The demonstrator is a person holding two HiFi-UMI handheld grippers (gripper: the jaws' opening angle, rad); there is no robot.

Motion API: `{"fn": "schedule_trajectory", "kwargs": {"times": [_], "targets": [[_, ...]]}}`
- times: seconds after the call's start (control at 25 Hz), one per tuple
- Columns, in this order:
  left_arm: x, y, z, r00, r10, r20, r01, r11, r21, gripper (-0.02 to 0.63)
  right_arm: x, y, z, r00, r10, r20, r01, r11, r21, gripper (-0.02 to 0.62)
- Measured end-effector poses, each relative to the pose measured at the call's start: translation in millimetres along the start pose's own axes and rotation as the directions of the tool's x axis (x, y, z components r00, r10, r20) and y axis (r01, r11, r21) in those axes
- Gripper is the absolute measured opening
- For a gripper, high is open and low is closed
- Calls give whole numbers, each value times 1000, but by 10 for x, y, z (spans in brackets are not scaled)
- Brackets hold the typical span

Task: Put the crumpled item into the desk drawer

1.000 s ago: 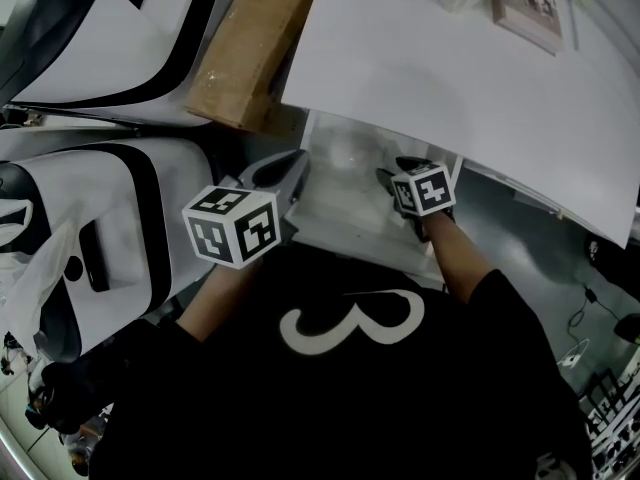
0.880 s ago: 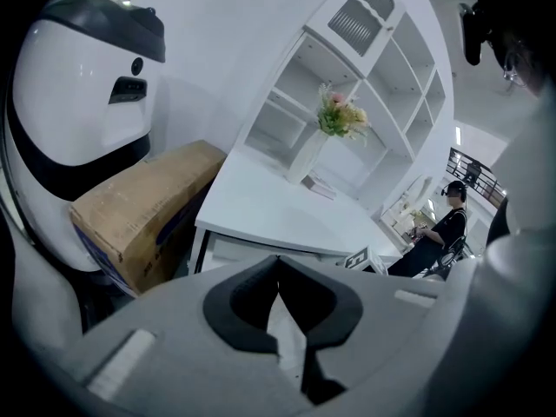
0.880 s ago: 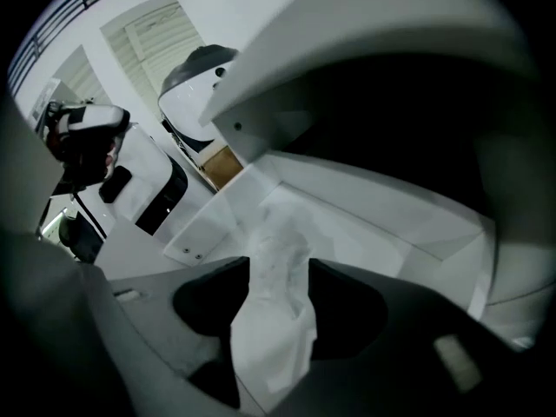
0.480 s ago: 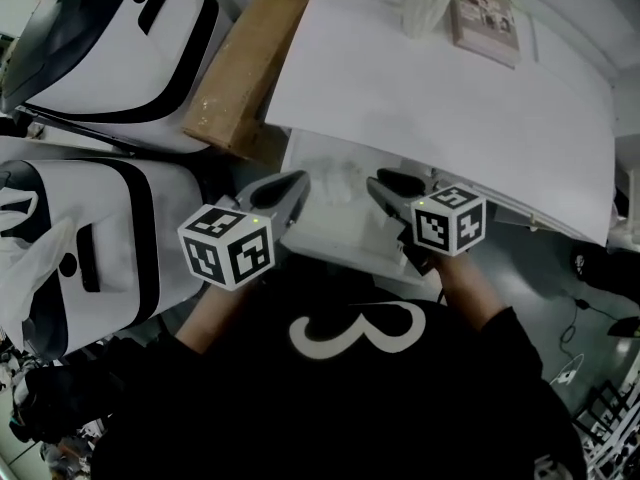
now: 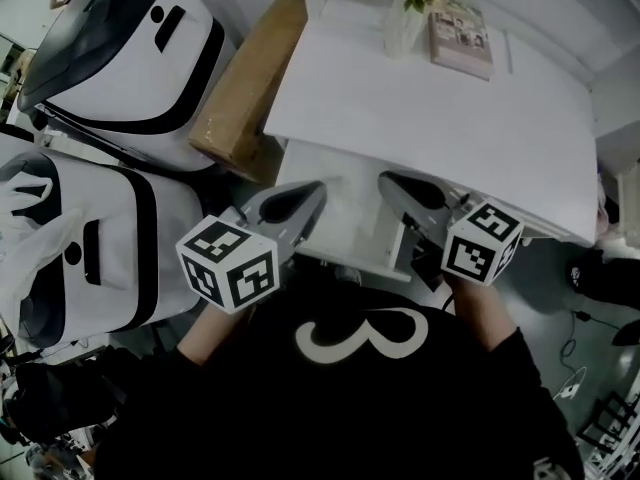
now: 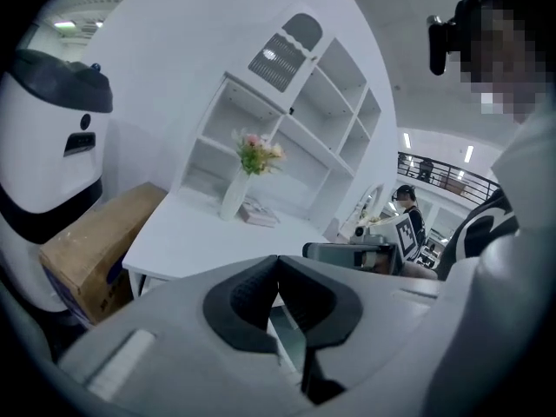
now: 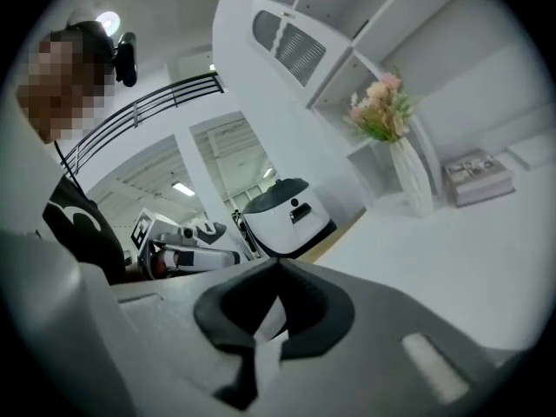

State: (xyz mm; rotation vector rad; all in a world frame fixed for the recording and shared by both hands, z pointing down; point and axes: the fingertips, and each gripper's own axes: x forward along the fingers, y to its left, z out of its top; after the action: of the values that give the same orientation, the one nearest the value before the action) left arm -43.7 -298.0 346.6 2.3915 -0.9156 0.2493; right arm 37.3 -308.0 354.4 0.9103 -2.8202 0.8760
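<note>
The white desk (image 5: 430, 108) has its drawer (image 5: 345, 233) pulled out under the front edge. I cannot make out the crumpled item in any view. My left gripper (image 5: 312, 194) hovers over the drawer's left side, jaws shut with nothing between them (image 6: 278, 263). My right gripper (image 5: 388, 182) hovers over the drawer's right side, also shut and empty (image 7: 278, 266). Each gripper shows in the other's view: the right gripper (image 6: 352, 252) and the left gripper (image 7: 187, 255), both level and apart.
A vase of flowers (image 5: 405, 18) and a book (image 5: 460, 38) stand at the desk's back, under white shelves (image 6: 287, 120). A cardboard box (image 5: 245, 88) leans at the desk's left. Two white-and-black machines (image 5: 120, 58) (image 5: 90, 248) crowd the left side.
My right gripper has drawn back from the drawer, toward my body and to the right. The left gripper stays in much the same place. The head view now takes in more of the desk.
</note>
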Motion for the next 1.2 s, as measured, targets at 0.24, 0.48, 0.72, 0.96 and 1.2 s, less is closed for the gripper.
{"fn": "schedule_trajectory", "kwargs": {"times": [0.24, 0.48, 0.72, 0.96, 1.2], "targets": [[-170, -293, 136, 999, -10, 52, 6, 998, 67, 11, -185, 323, 158, 1000, -14, 7, 15, 978, -206, 2], [-228, -396, 173, 996, -28, 83, 21, 997, 78, 11, -288, 476, 250, 999, 14, 36, -6, 976, -218, 2], [-200, -421, 262, 995, -38, 91, 29, 994, 104, 11, -351, 454, 312, 999, 2, 52, 9, 977, -211, 2], [-117, -378, 251, 995, -56, 83, 49, 995, 85, 11, -337, 364, 310, 999, 3, 51, 7, 980, -198, 2], [-63, -303, 239, 995, -44, 90, 39, 997, 59, 11, -257, 338, 229, 999, 24, 25, -19, 983, -184, 2]]}}
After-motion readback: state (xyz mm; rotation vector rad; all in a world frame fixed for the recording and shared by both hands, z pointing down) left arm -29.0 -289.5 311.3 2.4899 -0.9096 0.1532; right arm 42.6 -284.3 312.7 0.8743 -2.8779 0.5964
